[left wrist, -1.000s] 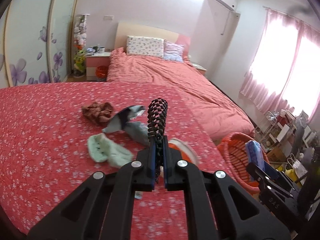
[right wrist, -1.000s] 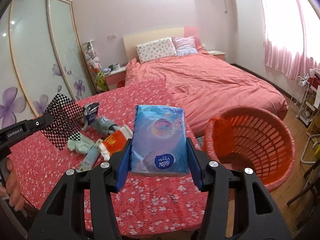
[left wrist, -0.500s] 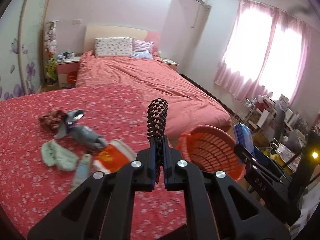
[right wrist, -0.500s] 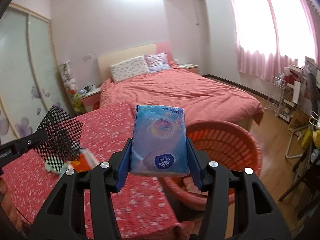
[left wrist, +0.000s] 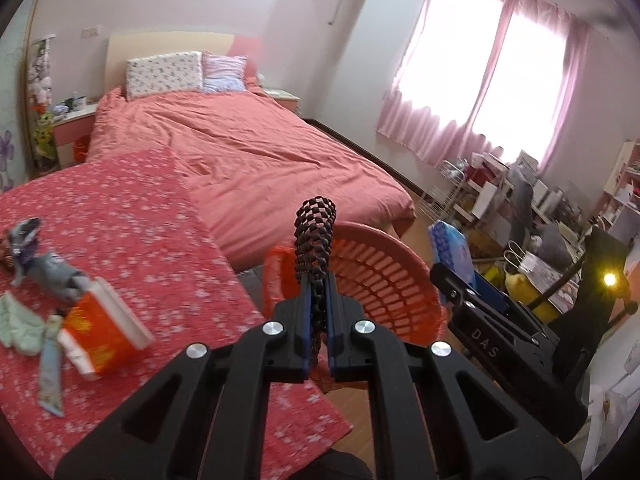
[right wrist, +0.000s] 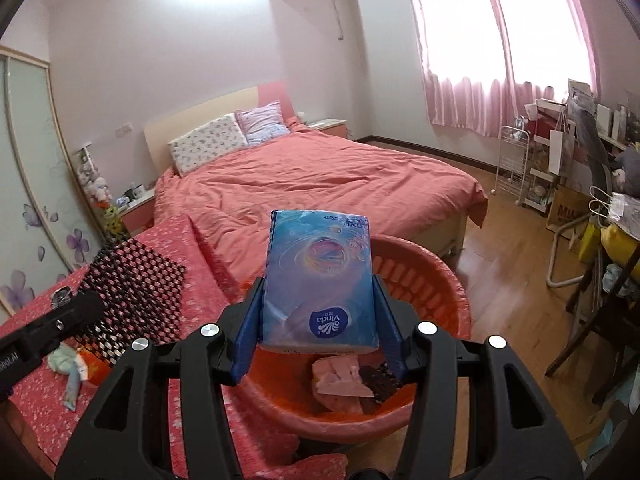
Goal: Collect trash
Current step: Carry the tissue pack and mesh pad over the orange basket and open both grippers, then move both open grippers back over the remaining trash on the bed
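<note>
My left gripper [left wrist: 317,312] is shut on a black-and-pink checkered mesh sheet [left wrist: 314,236], held edge-on just in front of the orange basket [left wrist: 380,276]. From the right wrist view the same mesh sheet [right wrist: 136,280] shows flat, at the left. My right gripper [right wrist: 320,320] is shut on a blue tissue pack [right wrist: 320,276], which hangs over the orange basket [right wrist: 424,272]. That basket holds pink and dark scraps [right wrist: 352,376]. An orange-and-white carton [left wrist: 100,332], a pale green cloth [left wrist: 18,328] and a grey wrapper [left wrist: 44,268] lie on the red flowered cloth [left wrist: 140,240].
A large bed with a salmon cover [left wrist: 248,152] fills the room behind. Wire racks, bags and a cluttered desk [right wrist: 580,184] stand at the right, by the pink curtains [right wrist: 500,40]. Bare wooden floor [right wrist: 508,248] lies between bed and racks.
Both grippers have swung right, away from the litter on the red cloth and toward the basket. The basket now sits under the tissue pack and close before the mesh. Both grips are unchanged.
</note>
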`<action>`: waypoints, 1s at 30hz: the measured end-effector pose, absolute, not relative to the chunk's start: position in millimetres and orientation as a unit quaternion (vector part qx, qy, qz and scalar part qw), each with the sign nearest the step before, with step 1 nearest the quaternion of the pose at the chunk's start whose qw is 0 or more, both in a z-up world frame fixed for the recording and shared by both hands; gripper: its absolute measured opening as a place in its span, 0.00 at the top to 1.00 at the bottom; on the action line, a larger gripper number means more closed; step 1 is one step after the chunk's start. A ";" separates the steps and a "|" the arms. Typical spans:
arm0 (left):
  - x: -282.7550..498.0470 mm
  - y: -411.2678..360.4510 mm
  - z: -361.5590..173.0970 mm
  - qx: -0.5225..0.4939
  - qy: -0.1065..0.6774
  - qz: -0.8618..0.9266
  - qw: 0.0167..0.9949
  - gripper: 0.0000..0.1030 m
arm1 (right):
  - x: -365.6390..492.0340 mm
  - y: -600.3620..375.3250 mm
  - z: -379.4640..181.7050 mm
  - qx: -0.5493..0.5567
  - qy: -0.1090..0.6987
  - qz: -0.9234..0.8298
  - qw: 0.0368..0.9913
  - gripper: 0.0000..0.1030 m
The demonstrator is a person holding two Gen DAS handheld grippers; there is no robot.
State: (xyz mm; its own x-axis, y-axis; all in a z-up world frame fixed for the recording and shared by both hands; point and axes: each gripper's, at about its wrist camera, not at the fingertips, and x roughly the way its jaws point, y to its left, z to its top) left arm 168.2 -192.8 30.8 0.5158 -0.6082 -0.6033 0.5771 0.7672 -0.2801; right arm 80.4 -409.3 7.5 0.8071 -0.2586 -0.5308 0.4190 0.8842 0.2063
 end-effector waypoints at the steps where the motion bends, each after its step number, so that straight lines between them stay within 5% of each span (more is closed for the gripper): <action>1: 170.7 -199.6 27.5 -0.021 0.358 -0.346 0.867 0.93 | 81.6 -412.1 6.0 0.161 0.253 -0.182 0.937 0.49; 14: 199.9 -262.9 -19.4 0.005 0.400 -0.372 0.837 0.90 | 97.2 -443.9 -8.3 0.189 0.268 -0.181 0.927 0.48; 18: 208.0 -267.4 -31.2 0.014 0.408 -0.356 0.841 0.57 | 96.7 -448.4 -13.5 0.195 0.275 -0.186 0.923 0.37; 30: 200.7 -200.5 -22.7 0.033 0.391 -0.270 0.879 0.11 | 82.7 -419.9 -4.3 0.132 0.278 -0.214 0.927 0.15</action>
